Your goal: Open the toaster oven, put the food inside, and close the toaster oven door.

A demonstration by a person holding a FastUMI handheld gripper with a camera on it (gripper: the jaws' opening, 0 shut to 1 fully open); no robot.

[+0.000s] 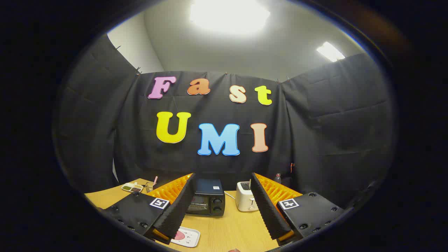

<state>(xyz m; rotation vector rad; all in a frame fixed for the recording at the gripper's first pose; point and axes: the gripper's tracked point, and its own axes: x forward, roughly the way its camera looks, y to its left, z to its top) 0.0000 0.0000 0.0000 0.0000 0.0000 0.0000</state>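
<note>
You are holding the tool (219,224) high over the counter (224,227) with its fingers spread wide and nothing between them, so the opening step is not yet begun. The toaster oven (207,197) is sitting beyond the fingers, its door looking closed, with a white toaster (245,200) just beside it. The food appears to be waiting on the small plate (187,237) by the left finger. Next you are likely needing to lower toward the oven door's top edge and hook it

A recording booth: black cloth walls (332,133) around a wooden table (224,227) under office ceiling lights (229,14).
</note>
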